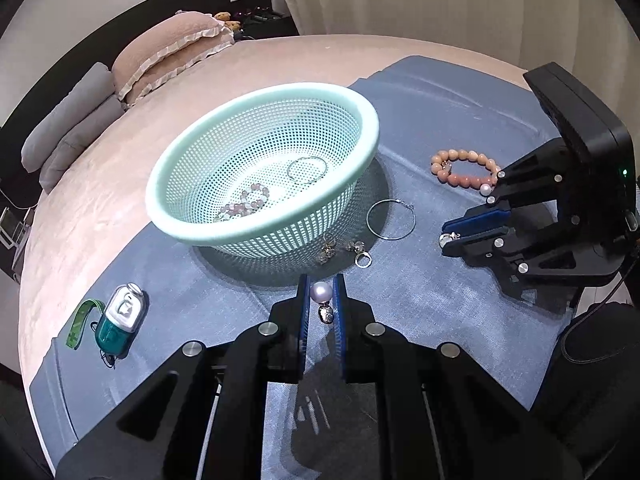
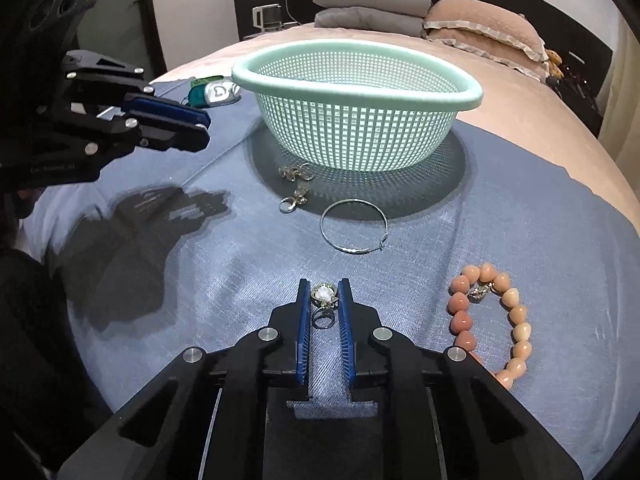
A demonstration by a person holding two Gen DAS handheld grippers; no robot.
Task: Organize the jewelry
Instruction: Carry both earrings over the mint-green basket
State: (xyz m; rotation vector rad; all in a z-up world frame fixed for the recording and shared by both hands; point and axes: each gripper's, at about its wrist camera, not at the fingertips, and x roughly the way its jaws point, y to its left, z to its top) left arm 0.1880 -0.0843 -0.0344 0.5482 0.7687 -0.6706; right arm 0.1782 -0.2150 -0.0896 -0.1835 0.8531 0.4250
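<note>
My left gripper (image 1: 321, 294) is shut on a pearl earring (image 1: 322, 295), held above the blue cloth in front of the mint basket (image 1: 172, 168). It also shows in the right wrist view (image 2: 202, 128). My right gripper (image 2: 324, 294) is shut on a white-stone ring (image 2: 323, 297) just above the cloth; it shows in the left wrist view (image 1: 450, 236). The basket holds a pale bead bracelet (image 1: 246, 202) and a silver hoop (image 1: 307, 169). On the cloth lie a silver hoop (image 2: 352, 227), small gold rings (image 2: 296, 184) and a peach bead bracelet (image 2: 494, 320).
A teal and white small case (image 1: 118, 322) with a green strap lies on the cloth at the left. The blue cloth (image 1: 420, 300) covers a pink bed. Pillows (image 1: 168, 56) and folded grey blankets (image 1: 68, 128) sit at the bed's head.
</note>
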